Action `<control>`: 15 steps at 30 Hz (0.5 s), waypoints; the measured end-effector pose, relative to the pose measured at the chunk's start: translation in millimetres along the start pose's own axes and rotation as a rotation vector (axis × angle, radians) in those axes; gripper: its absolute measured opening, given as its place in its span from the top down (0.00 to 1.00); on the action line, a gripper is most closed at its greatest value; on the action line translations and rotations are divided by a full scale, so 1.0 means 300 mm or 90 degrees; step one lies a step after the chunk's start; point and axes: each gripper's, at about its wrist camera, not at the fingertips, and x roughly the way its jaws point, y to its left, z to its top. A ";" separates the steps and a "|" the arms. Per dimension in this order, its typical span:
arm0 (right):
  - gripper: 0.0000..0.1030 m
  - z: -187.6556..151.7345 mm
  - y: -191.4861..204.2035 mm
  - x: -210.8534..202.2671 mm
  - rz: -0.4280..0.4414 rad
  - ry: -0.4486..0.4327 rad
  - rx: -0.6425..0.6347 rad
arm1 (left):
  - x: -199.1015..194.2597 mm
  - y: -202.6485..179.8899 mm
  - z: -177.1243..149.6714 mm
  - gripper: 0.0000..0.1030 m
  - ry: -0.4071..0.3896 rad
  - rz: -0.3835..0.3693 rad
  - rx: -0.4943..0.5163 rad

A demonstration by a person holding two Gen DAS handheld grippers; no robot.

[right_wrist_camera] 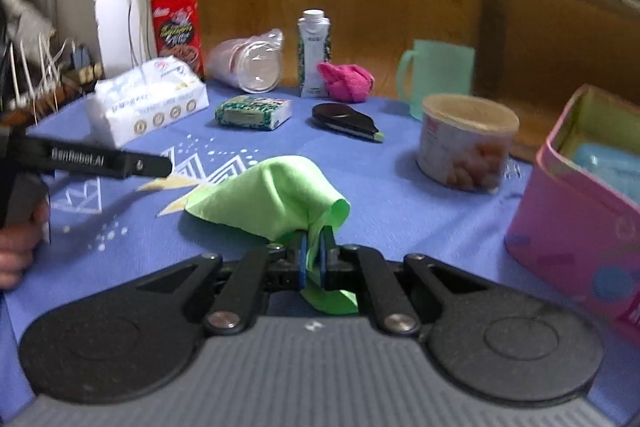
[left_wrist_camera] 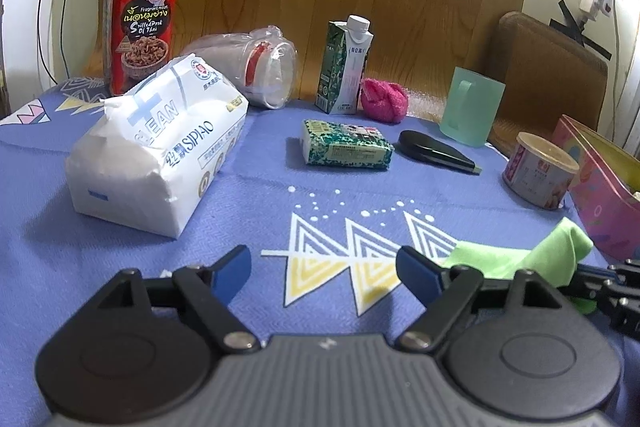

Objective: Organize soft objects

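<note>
blue-padded right gripper (right_wrist_camera: pixel 313 255) is clamped on a corner of the lime-green soft cloth (right_wrist_camera: pixel 272 197), which drapes from the pads toward ten o'clock, its long axis that way. left gripper (left_wrist_camera: pixel 324 273) stands apart over bare blue patterned tablecloth (left_wrist_camera: pixel 248 199). pink open box (right_wrist_camera: pixel 576 227) sits at three o'clock; clear cloth lies ahead toward twelve.
</note>
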 end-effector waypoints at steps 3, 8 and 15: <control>0.91 -0.005 -0.017 -0.007 0.007 -0.002 0.030 | 0.003 -0.003 0.000 0.19 0.001 0.003 0.004; 0.91 -0.007 -0.015 -0.009 0.008 -0.005 0.033 | 0.004 -0.006 -0.001 0.17 0.003 0.005 0.008; 0.90 -0.012 -0.022 -0.011 0.011 -0.004 0.038 | 0.006 -0.009 -0.001 0.16 0.003 0.003 0.007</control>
